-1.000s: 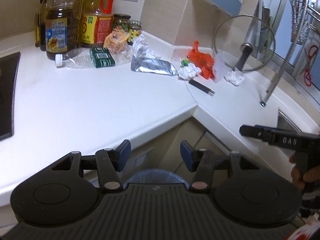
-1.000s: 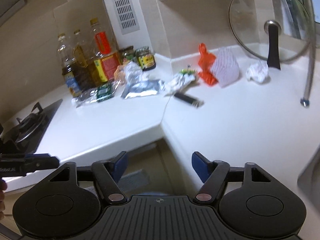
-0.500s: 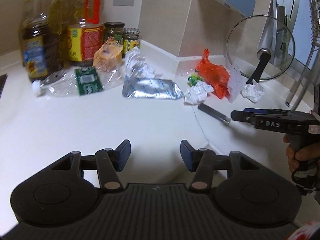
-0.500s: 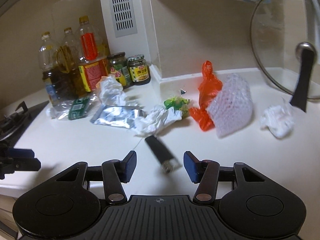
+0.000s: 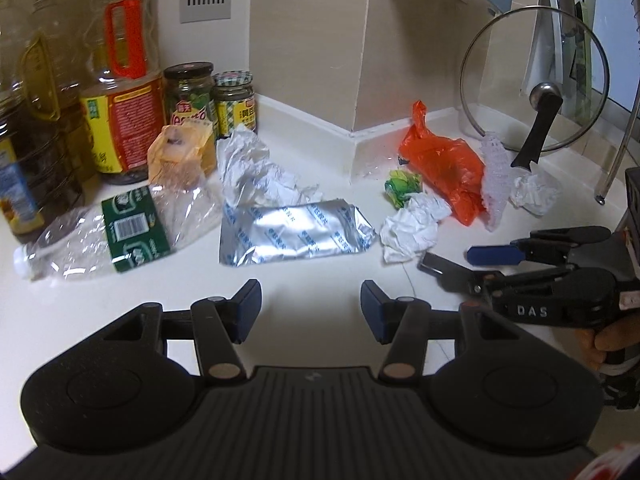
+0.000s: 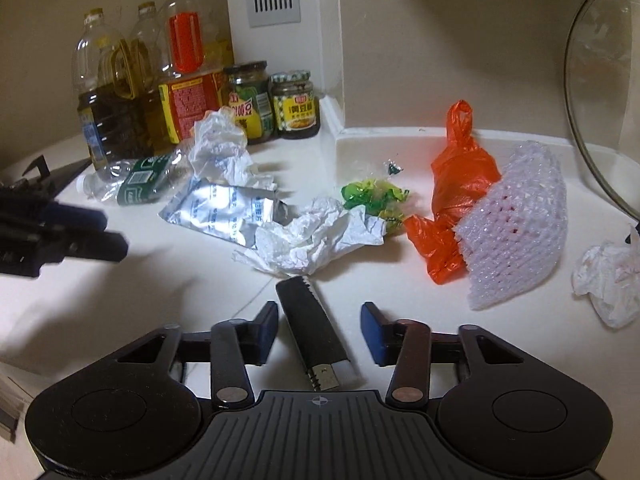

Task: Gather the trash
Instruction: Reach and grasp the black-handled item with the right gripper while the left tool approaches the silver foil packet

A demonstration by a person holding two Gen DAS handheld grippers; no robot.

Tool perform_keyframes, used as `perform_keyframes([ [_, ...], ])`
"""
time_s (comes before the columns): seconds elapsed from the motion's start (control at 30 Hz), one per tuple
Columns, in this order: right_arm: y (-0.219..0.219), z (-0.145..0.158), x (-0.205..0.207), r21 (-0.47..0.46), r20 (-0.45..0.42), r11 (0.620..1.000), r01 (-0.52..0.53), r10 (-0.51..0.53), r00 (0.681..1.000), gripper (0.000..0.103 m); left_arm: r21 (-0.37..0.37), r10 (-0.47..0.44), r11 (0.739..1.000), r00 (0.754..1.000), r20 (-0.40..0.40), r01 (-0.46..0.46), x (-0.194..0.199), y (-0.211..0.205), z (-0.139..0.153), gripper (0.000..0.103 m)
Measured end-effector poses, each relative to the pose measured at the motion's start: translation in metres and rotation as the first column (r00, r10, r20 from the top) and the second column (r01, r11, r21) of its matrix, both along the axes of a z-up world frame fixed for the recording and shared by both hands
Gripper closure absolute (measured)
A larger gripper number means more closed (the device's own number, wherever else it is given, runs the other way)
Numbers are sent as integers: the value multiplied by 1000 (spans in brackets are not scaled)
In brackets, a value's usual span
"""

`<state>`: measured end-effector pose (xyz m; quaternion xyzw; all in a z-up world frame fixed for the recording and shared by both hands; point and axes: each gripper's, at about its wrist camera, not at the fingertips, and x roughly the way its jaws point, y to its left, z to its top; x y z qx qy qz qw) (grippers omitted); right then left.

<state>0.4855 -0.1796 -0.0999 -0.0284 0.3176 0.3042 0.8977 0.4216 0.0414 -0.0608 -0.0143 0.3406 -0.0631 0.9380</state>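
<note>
crumpled paper [image 6: 316,236] beyond black stick [image 6: 314,340], oil bottles [image 6: 132,92] behind

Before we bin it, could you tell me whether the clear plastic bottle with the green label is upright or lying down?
Lying down: the plastic bottle rests on its side on the counter, flattened, white cap toward the counter's front edge, in front of the standing oil bottles.

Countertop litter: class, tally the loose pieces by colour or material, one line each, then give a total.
White crumpled paper or tissue: 3
Silver foil pouch: 1
Crushed clear bottle: 1
Orange plastic bag: 1
Green wrapper: 1
White foam net: 1
Black stick-shaped item: 1
Total: 9
</note>
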Motion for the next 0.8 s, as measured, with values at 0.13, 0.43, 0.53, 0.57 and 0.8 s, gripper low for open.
perform_keyframes([
  [0.13,0,0,-1,-24,20,1000,-17,18,1000,63,33,-29,999,1000,5,29,13,-2,-3,50],
  [0.43,-14,1,-3,-37,6,999,36,-36,999,80,126,-143,982,989,28,139,39,-13,-6,40],
  [0.53,-25,1,-1,-9,-21,997,72,-72,997,80,165,-184,970,982,30,177,50,-15,-9,39],
  [0.57,-28,2,-1,-4,-28,997,81,-82,996,80,171,-195,967,980,29,188,54,-16,-9,39],
  [0.8,-51,3,-1,40,-72,987,157,-154,986,80,189,-276,944,961,5,270,88,-15,-15,29],
])
